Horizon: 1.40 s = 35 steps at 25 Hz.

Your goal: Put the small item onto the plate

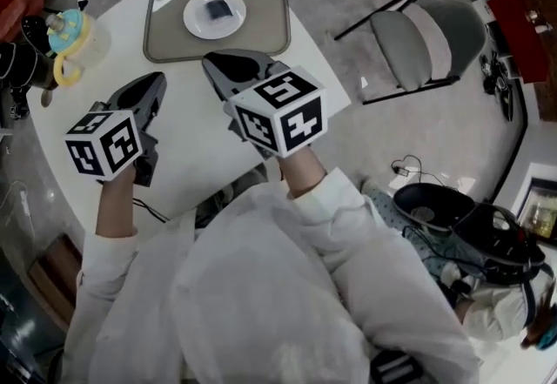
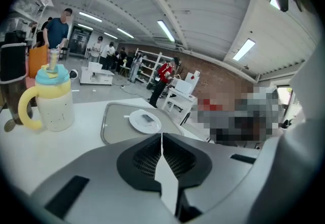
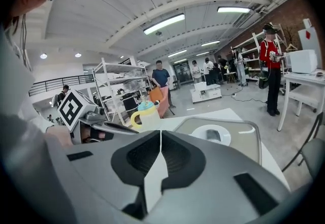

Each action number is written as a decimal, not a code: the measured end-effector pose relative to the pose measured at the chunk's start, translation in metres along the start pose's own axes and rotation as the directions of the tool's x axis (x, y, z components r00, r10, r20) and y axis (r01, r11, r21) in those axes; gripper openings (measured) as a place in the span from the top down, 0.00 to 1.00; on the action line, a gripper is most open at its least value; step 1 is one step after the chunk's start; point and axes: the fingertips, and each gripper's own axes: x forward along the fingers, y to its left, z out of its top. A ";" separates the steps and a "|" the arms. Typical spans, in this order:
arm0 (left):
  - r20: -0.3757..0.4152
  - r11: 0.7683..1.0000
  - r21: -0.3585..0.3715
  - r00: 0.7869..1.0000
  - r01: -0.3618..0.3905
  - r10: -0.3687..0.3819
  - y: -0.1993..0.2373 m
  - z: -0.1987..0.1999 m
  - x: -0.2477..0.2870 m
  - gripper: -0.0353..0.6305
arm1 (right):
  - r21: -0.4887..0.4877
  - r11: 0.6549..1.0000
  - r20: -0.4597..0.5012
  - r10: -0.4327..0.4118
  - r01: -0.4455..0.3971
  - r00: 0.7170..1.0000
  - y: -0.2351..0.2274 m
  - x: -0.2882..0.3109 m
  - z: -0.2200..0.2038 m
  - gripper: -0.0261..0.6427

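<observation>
A small dark item [image 1: 218,8] lies on the white plate [image 1: 198,23], which stands on a grey tray [image 1: 165,34] at the far side of the round white table. My right gripper [image 1: 214,65] hovers just short of the tray's near edge, jaws shut with nothing between them. My left gripper [image 1: 157,79] is beside it to the left, over bare table, also shut and empty. The left gripper view shows the plate [image 2: 137,122] and the item [image 2: 148,118] ahead of the closed jaws. In the right gripper view the plate [image 3: 199,132] with the item [image 3: 214,135] sits ahead, slightly right.
A sippy cup [image 1: 70,34] with a yellow handle and blue lid stands at the table's left, beside dark objects at the edge. A grey folding chair [image 1: 426,43] is on the floor to the right. Bags and cables [image 1: 444,208] lie at lower right.
</observation>
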 end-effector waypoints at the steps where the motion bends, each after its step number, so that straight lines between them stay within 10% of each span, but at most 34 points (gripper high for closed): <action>1: -0.001 1.000 -0.005 1.000 0.019 -0.019 0.017 0.005 0.003 0.92 | -0.007 1.000 -0.008 0.006 -0.006 1.000 0.001 0.021 0.005 0.93; 10: -0.076 0.981 0.001 0.978 0.193 -0.193 0.113 -0.017 0.030 0.92 | 0.017 0.992 -0.109 0.126 -0.125 0.986 0.031 0.141 -0.019 0.93; 35: -0.186 0.908 0.027 0.894 0.419 -0.407 0.055 -0.050 0.102 0.92 | -0.155 0.986 -0.263 0.026 -0.068 0.964 -0.028 0.113 -0.055 0.93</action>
